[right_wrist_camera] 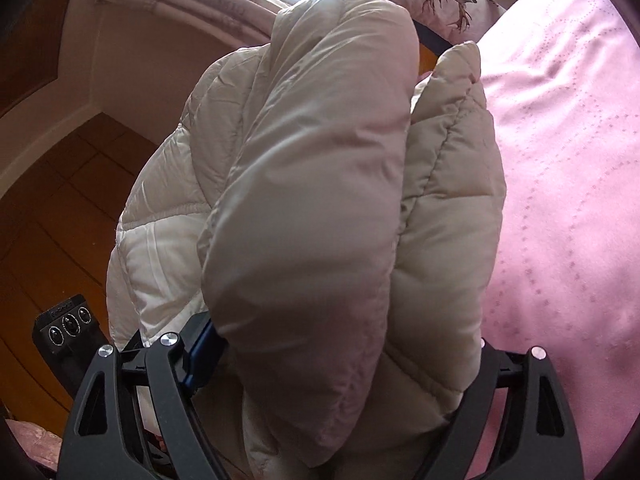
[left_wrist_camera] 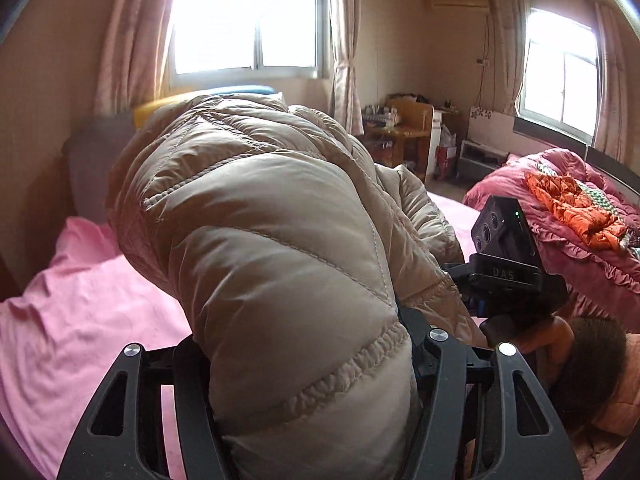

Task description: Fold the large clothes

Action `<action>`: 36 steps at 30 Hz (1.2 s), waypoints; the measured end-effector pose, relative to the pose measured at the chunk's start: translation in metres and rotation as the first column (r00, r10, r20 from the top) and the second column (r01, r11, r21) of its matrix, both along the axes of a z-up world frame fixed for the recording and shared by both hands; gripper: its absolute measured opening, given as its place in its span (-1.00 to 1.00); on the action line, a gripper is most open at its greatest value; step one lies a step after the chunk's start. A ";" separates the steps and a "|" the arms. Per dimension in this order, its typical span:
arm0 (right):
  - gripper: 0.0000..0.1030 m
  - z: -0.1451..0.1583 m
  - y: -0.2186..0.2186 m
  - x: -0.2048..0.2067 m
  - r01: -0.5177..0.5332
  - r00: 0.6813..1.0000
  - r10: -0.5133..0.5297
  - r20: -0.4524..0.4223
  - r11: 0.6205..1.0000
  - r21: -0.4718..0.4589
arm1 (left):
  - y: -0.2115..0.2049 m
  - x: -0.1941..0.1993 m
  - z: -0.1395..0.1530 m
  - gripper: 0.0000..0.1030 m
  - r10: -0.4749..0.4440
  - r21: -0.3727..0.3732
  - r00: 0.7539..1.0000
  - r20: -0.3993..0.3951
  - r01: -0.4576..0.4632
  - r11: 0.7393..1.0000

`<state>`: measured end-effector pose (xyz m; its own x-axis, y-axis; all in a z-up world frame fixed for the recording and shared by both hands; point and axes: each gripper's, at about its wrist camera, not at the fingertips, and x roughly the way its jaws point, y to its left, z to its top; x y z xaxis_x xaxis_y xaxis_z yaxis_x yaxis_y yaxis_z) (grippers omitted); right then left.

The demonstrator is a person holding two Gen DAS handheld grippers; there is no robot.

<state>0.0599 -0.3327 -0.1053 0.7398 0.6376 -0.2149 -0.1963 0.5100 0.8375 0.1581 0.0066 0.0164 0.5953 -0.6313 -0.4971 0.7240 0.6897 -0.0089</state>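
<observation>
A puffy beige quilted down jacket [left_wrist_camera: 260, 200] fills the middle of the left wrist view, bunched up and lifted above the pink bed sheet [left_wrist_camera: 60, 320]. My left gripper [left_wrist_camera: 308, 380] is shut on a thick fold of it; the padding bulges out between the two black fingers. In the right wrist view the same jacket [right_wrist_camera: 320, 160] hangs in a doubled roll, pale lining showing on its left side. My right gripper [right_wrist_camera: 344, 360] is shut on this wide roll, and the fabric hides both sets of fingertips. The right gripper's black camera block [left_wrist_camera: 504, 264] sits just right of the jacket.
The pink sheet [right_wrist_camera: 560, 200] spreads right of the jacket, with an antler-print pillow [right_wrist_camera: 448, 4] at its head. Wooden floor [right_wrist_camera: 60, 200] lies left of the bed. A second bed with a maroon quilt [left_wrist_camera: 520, 184] carries an orange garment [left_wrist_camera: 572, 208]. The person's hair [left_wrist_camera: 588, 360] shows at lower right.
</observation>
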 end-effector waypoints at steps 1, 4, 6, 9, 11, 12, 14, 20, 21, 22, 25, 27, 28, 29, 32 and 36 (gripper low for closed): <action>0.63 0.003 0.002 0.000 -0.004 1.000 0.004 0.018 1.000 0.002 | 0.008 0.000 0.002 0.14 0.004 -0.012 1.000 0.016 -0.004 1.000; 0.63 0.011 0.014 0.008 -0.016 0.998 0.017 0.062 1.000 -0.010 | 0.026 -0.004 0.011 0.14 0.029 -0.038 0.998 0.052 -0.027 0.999; 0.63 0.016 0.025 0.016 -0.030 0.995 0.032 0.090 0.999 -0.027 | 0.041 -0.004 0.014 0.14 0.055 -0.053 0.996 0.072 -0.051 0.997; 0.63 0.025 0.048 0.036 -0.067 0.991 0.073 0.116 0.996 -0.051 | 0.055 0.002 0.016 0.14 0.108 -0.068 0.990 0.090 -0.102 0.992; 0.63 0.027 0.062 0.049 -0.100 0.987 0.107 0.120 0.993 -0.063 | 0.072 0.008 0.016 0.14 0.148 -0.080 0.985 0.083 -0.142 0.987; 0.63 0.028 0.071 0.050 -0.119 0.985 0.126 0.121 0.990 -0.070 | 0.074 0.012 0.016 0.14 0.167 -0.083 0.983 0.077 -0.160 0.984; 0.63 0.027 0.086 0.067 -0.153 0.979 0.163 0.119 0.984 -0.087 | 0.094 0.022 0.012 0.14 0.208 -0.090 0.976 0.058 -0.202 0.975; 0.63 0.022 0.139 0.096 -0.200 0.972 0.219 0.085 0.960 -0.196 | 0.148 0.055 -0.011 0.15 0.312 -0.129 0.950 -0.007 -0.310 0.942; 0.63 0.022 0.149 0.104 -0.189 0.975 0.210 0.070 0.955 -0.229 | 0.158 0.062 -0.020 0.18 0.332 -0.136 0.943 -0.034 -0.334 0.933; 0.63 0.015 0.158 0.110 -0.173 0.980 0.193 0.046 0.944 -0.280 | 0.169 0.072 -0.035 0.20 0.364 -0.135 0.928 -0.082 -0.373 0.918; 0.73 -0.009 0.176 0.121 -0.124 0.992 0.123 -0.030 0.890 -0.438 | 0.200 0.099 -0.087 0.41 0.469 -0.096 0.839 -0.276 -0.510 0.855; 0.92 -0.022 0.176 0.123 -0.115 0.993 0.104 -0.049 0.885 -0.451 | 0.220 0.102 -0.116 0.70 0.483 -0.123 0.776 -0.406 -0.570 0.813; 0.95 -0.026 0.178 0.123 -0.121 0.993 0.104 -0.062 0.885 -0.449 | 0.226 0.097 -0.124 0.73 0.471 -0.148 0.766 -0.438 -0.578 0.802; 0.95 -0.026 0.177 0.119 -0.124 0.992 0.106 -0.063 0.884 -0.451 | 0.228 0.091 -0.126 0.75 0.473 -0.153 0.766 -0.436 -0.581 0.799; 0.96 -0.012 0.171 0.114 -0.127 0.992 0.100 -0.080 0.853 -0.506 | 0.228 0.072 -0.116 0.77 0.502 -0.140 0.769 -0.395 -0.591 0.794; 0.96 0.042 0.170 0.097 -0.018 1.000 0.024 0.003 0.818 -0.576 | 0.239 0.051 -0.094 0.77 0.538 -0.159 0.750 -0.385 -0.628 0.762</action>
